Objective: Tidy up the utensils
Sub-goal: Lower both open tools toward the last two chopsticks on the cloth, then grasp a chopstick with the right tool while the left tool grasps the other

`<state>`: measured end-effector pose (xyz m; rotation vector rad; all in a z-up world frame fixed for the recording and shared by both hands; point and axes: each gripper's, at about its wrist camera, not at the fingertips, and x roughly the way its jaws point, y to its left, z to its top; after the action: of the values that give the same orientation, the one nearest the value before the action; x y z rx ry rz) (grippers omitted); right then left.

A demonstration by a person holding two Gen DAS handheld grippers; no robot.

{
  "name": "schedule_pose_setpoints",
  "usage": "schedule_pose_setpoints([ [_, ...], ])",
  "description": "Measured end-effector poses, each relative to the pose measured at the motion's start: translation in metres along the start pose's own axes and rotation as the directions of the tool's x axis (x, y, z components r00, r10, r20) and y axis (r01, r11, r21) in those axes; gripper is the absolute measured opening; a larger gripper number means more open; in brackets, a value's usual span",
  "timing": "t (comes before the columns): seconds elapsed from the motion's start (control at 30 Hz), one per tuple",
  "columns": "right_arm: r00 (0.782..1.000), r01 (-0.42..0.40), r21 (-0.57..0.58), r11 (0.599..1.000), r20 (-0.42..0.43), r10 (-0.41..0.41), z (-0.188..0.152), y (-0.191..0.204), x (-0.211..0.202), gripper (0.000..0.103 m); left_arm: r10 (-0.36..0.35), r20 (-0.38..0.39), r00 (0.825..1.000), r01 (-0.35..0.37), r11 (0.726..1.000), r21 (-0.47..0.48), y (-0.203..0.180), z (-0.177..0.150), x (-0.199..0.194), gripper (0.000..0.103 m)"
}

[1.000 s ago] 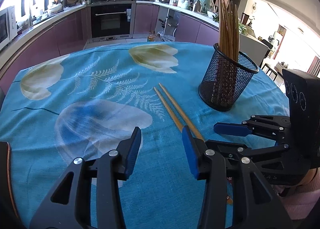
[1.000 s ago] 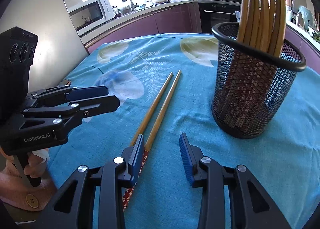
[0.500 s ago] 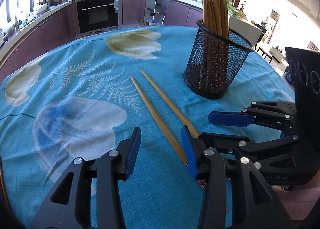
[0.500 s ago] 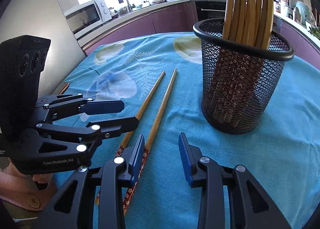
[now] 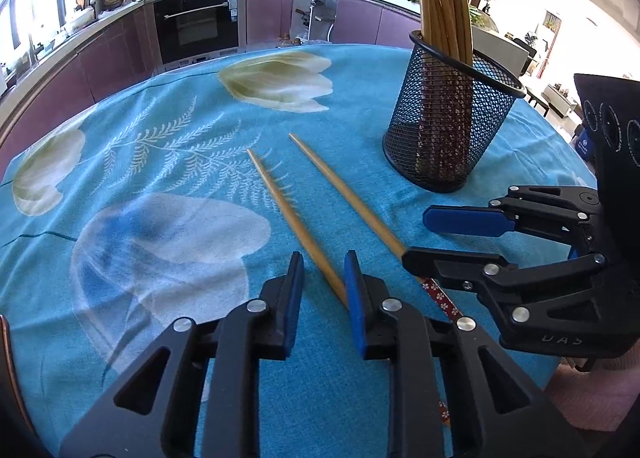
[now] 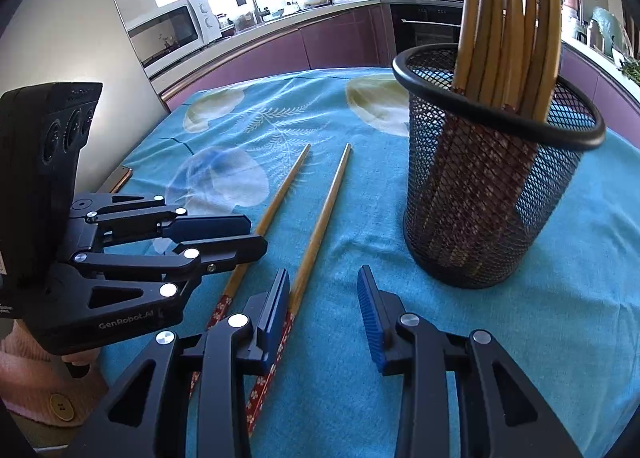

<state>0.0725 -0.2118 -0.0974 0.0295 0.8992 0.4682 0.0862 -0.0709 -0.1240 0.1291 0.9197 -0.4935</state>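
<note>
Loose chopsticks: two [image 5: 296,217] [image 5: 344,193] flat on the blue floral tablecloth [image 5: 160,177], side by side but apart, at about 7 o'clock from the mesh holder [image 5: 452,129].
Long axis: from patterned red butt ends near the grippers toward bare tapered tips pointing to about 11 o'clock in the left wrist view, 1 o'clock in the right wrist view.
Holder: upright black mesh cup with a bundle of chopsticks [image 6: 508,29] standing tips up.
Just changed: left gripper [image 5: 320,278] lower and closer over the left-hand stick than a second ago, jaws just closing, now narrow, stick between them but not yet pinched.
State of left fingers: unclamped, one pad [image 5: 354,290] at the stick's edge.
Right gripper [image 6: 324,298]: half spread, grasping nothing; right-hand stick against the outer face of its left pad [image 6: 276,306], not between the jaws.
Meaning for task: probably the start of a pickup of one loose stick, destined for the holder; both sticks not yet stowed.
Risk: thin round stick apt to roll or slip from a shallow pinch.
</note>
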Motion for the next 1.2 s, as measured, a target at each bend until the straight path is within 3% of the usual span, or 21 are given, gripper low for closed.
schedule_pose_setpoints([
  [0.33,1.000,0.022,-0.028,0.999,-0.001,-0.022,0.015,0.009,0.015,0.034,0.023,-0.006,1.000,-0.023,0.999,-0.023,0.011,0.004,0.004,0.026],
  [0.5,1.000,0.030,0.000,1.000,0.000,-0.030,0.015,0.004,0.014,0.023,0.028,0.000,1.000,-0.028,0.999,-0.033,0.011,0.006,0.006,0.022],
  [0.73,1.000,-0.004,0.051,0.999,0.007,0.003,0.012,-0.003,0.011,0.008,0.024,0.009,1.000,-0.024,0.998,-0.055,0.009,0.002,0.004,0.010],
  [0.97,0.999,-0.025,0.104,0.994,0.037,0.021,0.008,-0.011,0.001,0.006,0.019,0.009,1.000,-0.018,0.996,-0.088,0.011,-0.001,0.002,0.008],
  [1.2,0.998,-0.055,0.073,0.996,0.043,0.052,0.010,-0.003,-0.004,0.005,0.012,0.006,1.000,-0.011,0.996,-0.089,0.009,-0.003,0.001,0.008],
])
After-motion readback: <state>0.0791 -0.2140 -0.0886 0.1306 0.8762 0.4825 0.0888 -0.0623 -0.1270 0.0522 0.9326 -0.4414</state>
